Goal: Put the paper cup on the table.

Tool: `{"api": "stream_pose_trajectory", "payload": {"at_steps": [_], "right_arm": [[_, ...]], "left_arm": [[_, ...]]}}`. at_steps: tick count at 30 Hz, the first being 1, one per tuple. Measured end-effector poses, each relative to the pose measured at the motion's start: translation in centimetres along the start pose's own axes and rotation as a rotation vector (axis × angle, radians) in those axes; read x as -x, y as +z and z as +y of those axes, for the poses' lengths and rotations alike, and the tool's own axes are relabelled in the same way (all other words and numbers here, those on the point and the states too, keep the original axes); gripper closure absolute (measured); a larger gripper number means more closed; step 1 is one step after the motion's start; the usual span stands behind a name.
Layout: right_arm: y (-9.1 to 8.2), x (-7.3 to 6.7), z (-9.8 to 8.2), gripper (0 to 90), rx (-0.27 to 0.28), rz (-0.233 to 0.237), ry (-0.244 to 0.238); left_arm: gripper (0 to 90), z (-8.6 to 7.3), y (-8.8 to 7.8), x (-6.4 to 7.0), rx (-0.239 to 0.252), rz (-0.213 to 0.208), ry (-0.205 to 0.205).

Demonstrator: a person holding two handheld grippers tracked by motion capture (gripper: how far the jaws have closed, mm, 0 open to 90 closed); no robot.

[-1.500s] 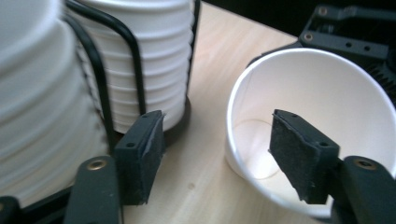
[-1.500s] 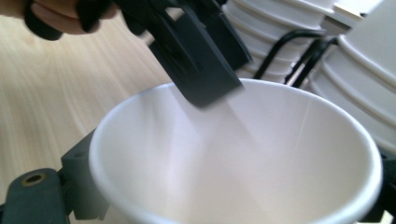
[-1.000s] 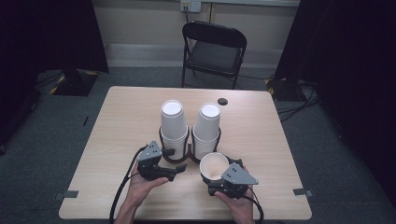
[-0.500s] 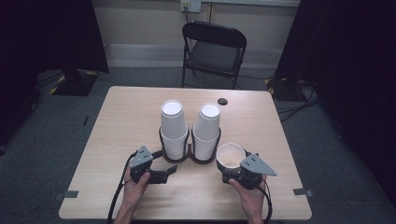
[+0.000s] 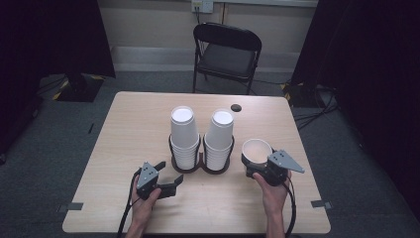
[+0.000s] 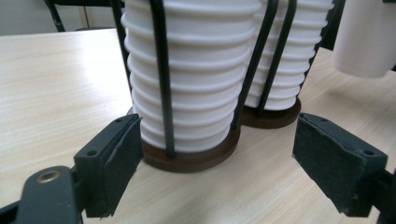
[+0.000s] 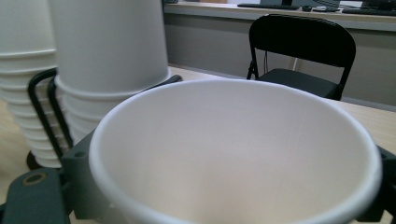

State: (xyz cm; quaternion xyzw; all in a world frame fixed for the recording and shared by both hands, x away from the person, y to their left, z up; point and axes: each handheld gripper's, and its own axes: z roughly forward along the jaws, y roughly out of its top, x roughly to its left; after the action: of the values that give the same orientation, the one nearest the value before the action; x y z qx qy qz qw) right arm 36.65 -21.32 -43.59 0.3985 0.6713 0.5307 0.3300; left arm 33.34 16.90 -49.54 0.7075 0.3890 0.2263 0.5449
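Standing on grey carpet, wooden table [image 5: 124,148] faces black chair [image 5: 227,54].

Left gripper [image 5: 168,177] lies low, jaws just opened wide with nothing between them; right gripper [image 5: 258,166] (clamped) is held upright.

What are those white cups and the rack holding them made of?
The cups look like matte white paper, with rolled rims ridging each stack. The rack seems to be thin black metal rods on a dark brown round base, possibly wood, though that is hard to confirm.
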Motion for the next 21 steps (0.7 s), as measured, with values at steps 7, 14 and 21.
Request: {"api": "stream_pose_trajectory", "payload": {"at_steps": [7,14,21], "right_arm": [[1.6,1.4,1.1,10.7,0.013,-0.015,0.026],[3.6,2.8,2.4,10.7,0.028,-0.031,0.043],[6.3,3.7,1.9,10.4,-0.017,-0.045,0.041]], "left_arm": [[15.6,-0.3,-0.7,0.3,0.044,0.025,0.015],[15.6,-0.5,-1.0,0.3,0.079,0.017,0.021],[16.1,-0.6,-1.3,0.5,0.115,0.019,0.034]]}}
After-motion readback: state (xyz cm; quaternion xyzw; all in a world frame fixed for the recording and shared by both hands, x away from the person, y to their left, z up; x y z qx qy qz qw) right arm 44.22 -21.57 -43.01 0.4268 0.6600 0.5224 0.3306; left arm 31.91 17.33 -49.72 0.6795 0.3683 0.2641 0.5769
